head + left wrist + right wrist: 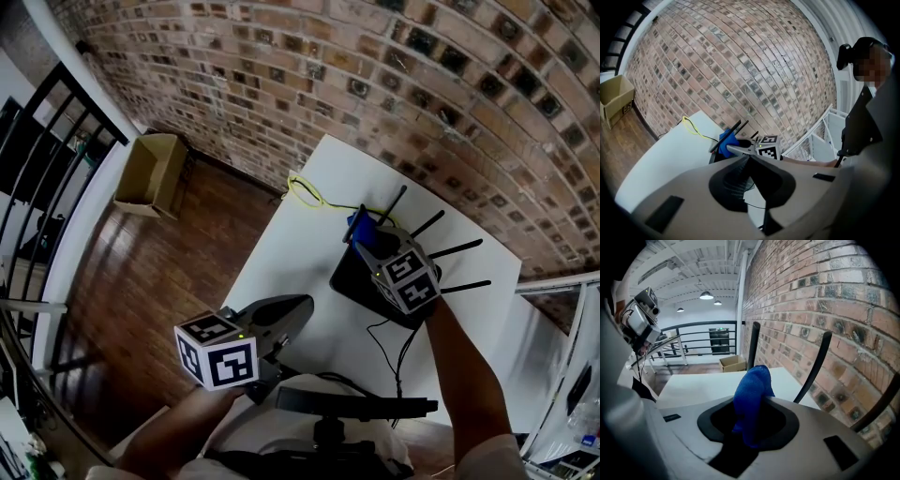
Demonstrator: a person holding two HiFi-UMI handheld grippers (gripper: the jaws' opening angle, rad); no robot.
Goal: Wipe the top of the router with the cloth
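Note:
A black router with several upright antennas sits on the white table near the brick wall. My right gripper is over the router's far end, shut on a blue cloth. In the right gripper view the cloth bulges up between the jaws of my right gripper, with two antennas rising just behind it. The left gripper view shows the cloth and the right gripper from the side. My left gripper hangs over the table's near edge, shut and holding nothing, well apart from the router.
A yellow cable loops behind the router and a thin black cable runs toward the near edge. A cardboard box stands on the wooden floor at the left, beside a black railing. The brick wall is close behind.

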